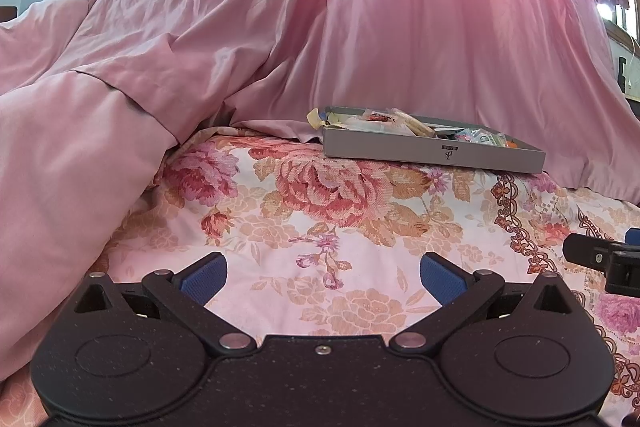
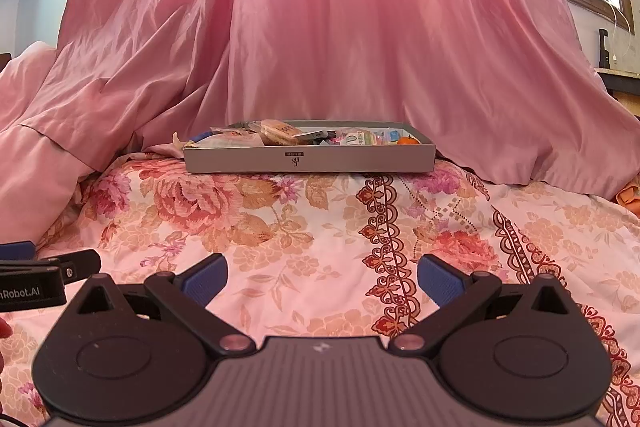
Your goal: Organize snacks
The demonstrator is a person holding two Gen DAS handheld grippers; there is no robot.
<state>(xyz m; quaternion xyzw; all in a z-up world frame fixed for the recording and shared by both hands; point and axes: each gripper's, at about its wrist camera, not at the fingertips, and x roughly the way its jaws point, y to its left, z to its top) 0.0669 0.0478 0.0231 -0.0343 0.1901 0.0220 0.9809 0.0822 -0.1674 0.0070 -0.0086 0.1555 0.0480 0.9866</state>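
A shallow grey box (image 2: 308,159) sits on the floral bedspread ahead of both grippers; it also shows in the left wrist view (image 1: 432,151). It holds several wrapped snacks (image 2: 276,131) and a small orange fruit (image 2: 407,140). A yellowish wrapper (image 1: 316,117) hangs over its left corner. My left gripper (image 1: 323,277) is open and empty, low over the bed, well short of the box. My right gripper (image 2: 322,277) is open and empty, facing the box's front wall. Each gripper's edge shows in the other's view.
A pink curtain (image 2: 360,27) hangs right behind the box. A pink duvet (image 1: 60,147) is heaped on the left. The floral bedspread (image 2: 320,227) lies between the grippers and the box. A window ledge (image 2: 616,71) is at far right.
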